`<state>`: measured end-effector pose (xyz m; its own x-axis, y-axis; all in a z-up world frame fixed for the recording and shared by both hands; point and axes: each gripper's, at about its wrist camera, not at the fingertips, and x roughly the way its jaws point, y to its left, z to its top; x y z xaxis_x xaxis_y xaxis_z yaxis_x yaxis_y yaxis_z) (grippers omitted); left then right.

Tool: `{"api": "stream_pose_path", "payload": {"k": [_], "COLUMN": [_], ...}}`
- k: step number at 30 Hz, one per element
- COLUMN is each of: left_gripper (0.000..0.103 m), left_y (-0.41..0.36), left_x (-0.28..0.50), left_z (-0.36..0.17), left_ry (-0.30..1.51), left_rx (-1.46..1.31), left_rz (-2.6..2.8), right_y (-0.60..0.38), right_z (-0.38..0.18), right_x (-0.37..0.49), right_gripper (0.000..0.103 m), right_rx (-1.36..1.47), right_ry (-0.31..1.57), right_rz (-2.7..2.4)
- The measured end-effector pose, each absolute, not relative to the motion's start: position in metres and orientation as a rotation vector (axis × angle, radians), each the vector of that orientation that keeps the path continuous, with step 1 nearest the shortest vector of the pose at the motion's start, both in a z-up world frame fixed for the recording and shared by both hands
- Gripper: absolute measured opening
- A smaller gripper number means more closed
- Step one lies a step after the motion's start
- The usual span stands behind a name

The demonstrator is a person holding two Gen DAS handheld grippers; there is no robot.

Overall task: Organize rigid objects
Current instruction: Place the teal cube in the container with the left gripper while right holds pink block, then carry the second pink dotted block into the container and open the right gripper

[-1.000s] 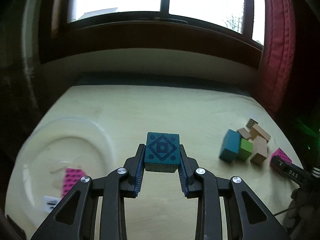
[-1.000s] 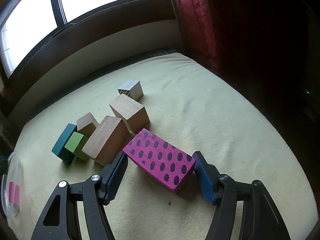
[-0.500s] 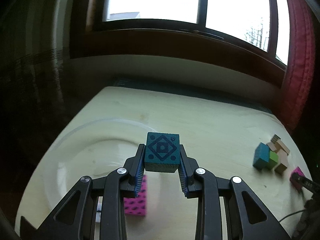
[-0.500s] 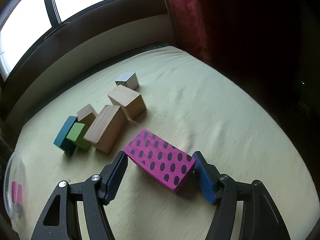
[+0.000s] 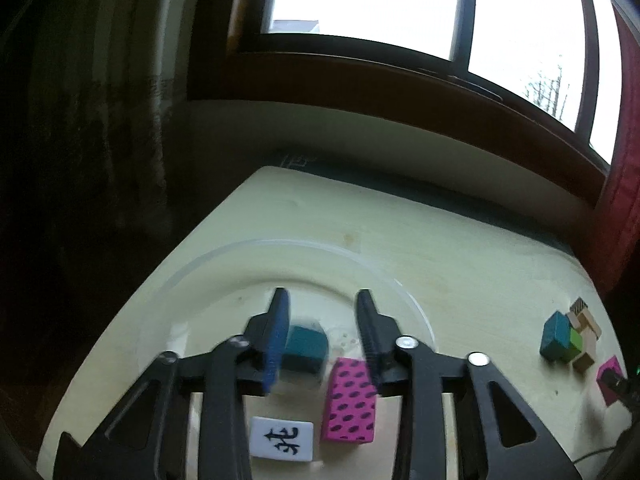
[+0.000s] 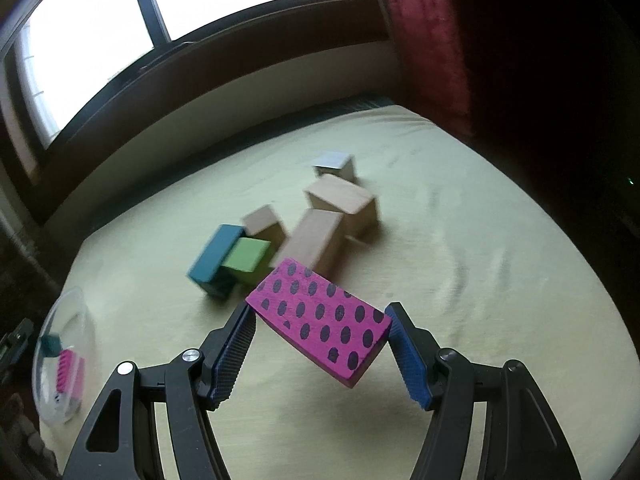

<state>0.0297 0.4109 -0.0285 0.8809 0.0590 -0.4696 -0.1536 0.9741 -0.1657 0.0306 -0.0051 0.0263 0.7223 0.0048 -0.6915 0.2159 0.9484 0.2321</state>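
Yellow tabletop (image 6: pixel 460 240) under a window, clear bowl (image 5: pixel 224 264) at its left.
Your left gripper (image 5: pixel 322 314) is spread above the bowl, teal block (image 5: pixel 306 346) inside; your right gripper (image 6: pixel 320 338) pinches the pink dotted block (image 6: pixel 320 322) aloft.

white tile (image 5: pixel 281 438) | black Chinese character, apparently 北

I see a big window (image 5: pixel 420 20) with a dark wood frame, bright white with daylight. A red curtain (image 6: pixel 424 40) hangs at its right side. Below the window sits a pale yellow table (image 6: pixel 460 240). Left of the window, the wall (image 5: pixel 80 120) is dark.
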Motion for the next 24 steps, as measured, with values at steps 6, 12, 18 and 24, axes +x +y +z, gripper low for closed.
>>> {"api": "stream_pose_path", "payload": {"k": [6,12,18,24], "left_gripper": [0.065,0.070,0.071,0.071], "left_y": [0.424,0.446,0.467,0.479], "left_x": [0.026,0.021,0.016,0.013], "left_z": [-0.022,-0.015,-0.007,-0.002], "left_ry": [0.451,0.422,0.392,0.380], "left_rx": [-0.209,-0.225,-0.244,-0.262], "left_rz": [0.150,0.197,0.235,0.256], "right_y": [0.033,0.086,0.152,0.210], "right_z": [0.037,0.042,0.046,0.050], "right_x": [0.039,0.051,0.061,0.069], "right_gripper": [0.070,0.070,0.070,0.070], "right_rx": [0.262,0.194,0.116,0.034], "right_ry": [0.744,0.745,0.742,0.721], "right_rz": [-0.020,0.111,0.259,0.372]}}
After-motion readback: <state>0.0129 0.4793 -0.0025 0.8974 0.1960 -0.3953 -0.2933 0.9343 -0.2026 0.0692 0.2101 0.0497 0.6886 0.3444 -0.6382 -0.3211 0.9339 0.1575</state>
